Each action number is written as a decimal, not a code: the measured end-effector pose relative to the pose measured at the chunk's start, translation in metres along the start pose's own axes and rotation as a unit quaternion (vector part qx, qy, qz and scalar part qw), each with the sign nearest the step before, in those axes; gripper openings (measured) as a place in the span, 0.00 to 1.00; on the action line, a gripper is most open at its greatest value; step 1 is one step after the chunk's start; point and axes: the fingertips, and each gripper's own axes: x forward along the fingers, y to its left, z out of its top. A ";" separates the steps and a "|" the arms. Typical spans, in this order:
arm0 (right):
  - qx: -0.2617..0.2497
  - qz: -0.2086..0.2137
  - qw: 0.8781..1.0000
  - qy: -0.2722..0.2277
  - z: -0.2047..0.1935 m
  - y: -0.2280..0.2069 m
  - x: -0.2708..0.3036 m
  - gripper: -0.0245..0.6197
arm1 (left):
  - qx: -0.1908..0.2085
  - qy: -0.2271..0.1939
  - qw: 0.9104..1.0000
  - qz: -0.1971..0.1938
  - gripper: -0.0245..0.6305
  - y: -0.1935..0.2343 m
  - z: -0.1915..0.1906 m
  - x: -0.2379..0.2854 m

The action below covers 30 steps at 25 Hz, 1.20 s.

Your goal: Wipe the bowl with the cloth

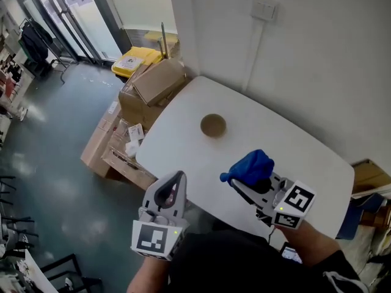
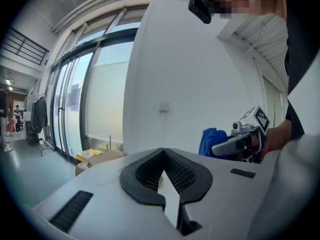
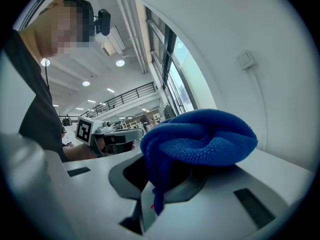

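Presently sitting at the approach step, by the look of it, with wiping not yet begun. Gripping a bunched blue cloth in the right gripper, lower centre-right of the head view; clamping tight on one hanging fold, with the rest bulging over the top of the jaws in the right gripper view. Not touching the bowl yet.

Placing that bowl near the middle of the frame, upright and alone on the white table, a little above and left of the cloth and clearly apart from it.

Showing the left gripper at lower centre-left, by the table's near edge. Pinching fully together there, with nothing between the jaws, as its own view makes plain.

Probably calling next for bringing the cloth over the bowl and pressing it down inside. Likely also calling for opening the left gripper to steady the rim, since so small a bowl may be sliding or tipping under a rub.

Looking empty inside the bowl, a plain brownish hollow, though too small in frame for being sure. Stacking up at upper left, cardboard boxes on the floor against the table's far-left edge: upper one with flaps closed, lower ones open and holding white packaging.
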 end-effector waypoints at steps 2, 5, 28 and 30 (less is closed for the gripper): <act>0.008 -0.003 1.000 0.003 -0.002 -0.019 0.005 0.10 | 0.005 0.015 1.000 -0.008 0.05 0.003 -0.003 0.023; 0.022 -0.015 1.000 -0.001 -0.008 -0.043 0.013 0.10 | 0.007 0.031 0.999 -0.026 0.05 0.006 -0.012 0.052; 0.062 -0.084 0.994 0.022 -0.050 -0.153 0.097 0.10 | -0.033 0.089 0.992 -0.085 0.05 0.068 -0.104 0.186; 0.068 -0.088 0.994 0.023 -0.056 -0.164 0.101 0.10 | -0.041 0.092 0.992 -0.081 0.05 0.071 -0.113 0.198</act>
